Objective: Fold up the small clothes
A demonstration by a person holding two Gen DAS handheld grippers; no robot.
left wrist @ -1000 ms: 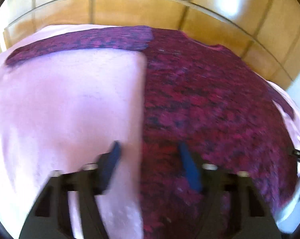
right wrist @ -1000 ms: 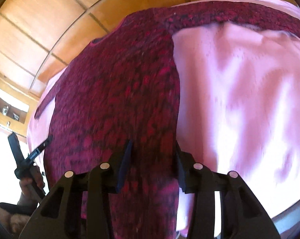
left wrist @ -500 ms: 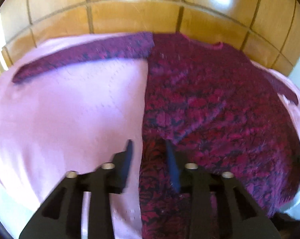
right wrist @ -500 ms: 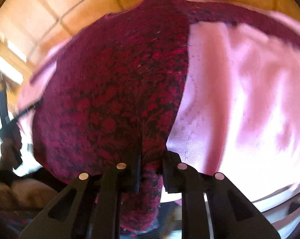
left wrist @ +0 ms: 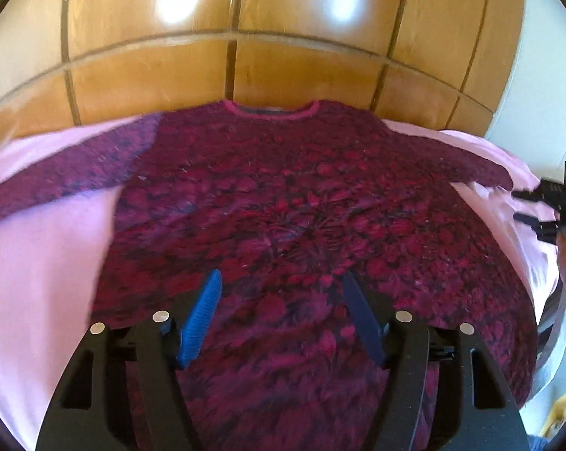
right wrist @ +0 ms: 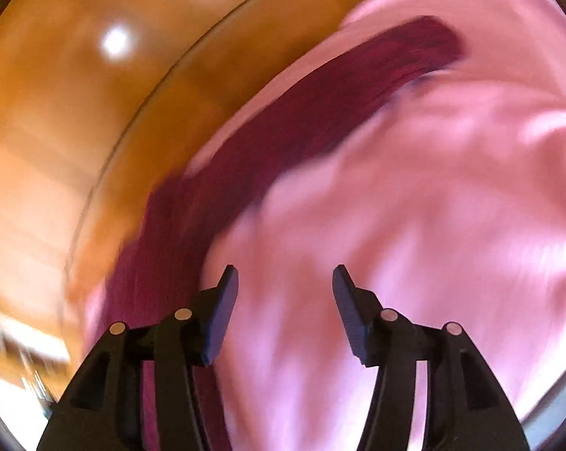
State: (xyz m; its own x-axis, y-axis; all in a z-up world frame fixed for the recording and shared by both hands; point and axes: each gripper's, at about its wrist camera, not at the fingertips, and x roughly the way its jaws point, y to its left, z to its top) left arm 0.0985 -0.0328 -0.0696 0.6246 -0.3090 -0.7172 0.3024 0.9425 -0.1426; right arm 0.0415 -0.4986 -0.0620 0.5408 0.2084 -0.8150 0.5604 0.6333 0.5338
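You are holding the left gripper (left wrist: 279, 293) over the hem of the sweater (left wrist: 301, 195), jaws apart and gripping nothing. The sweater is lying flat on the pink cloth (left wrist: 38, 263), collar toward the far edge by the wooden wall (left wrist: 283, 37), sleeves spread; no fold looks made yet. Your right gripper (right wrist: 285, 289), jaws apart too, is pointing along the right sleeve (right wrist: 320, 112). Bare cloth is lying open on both sides.
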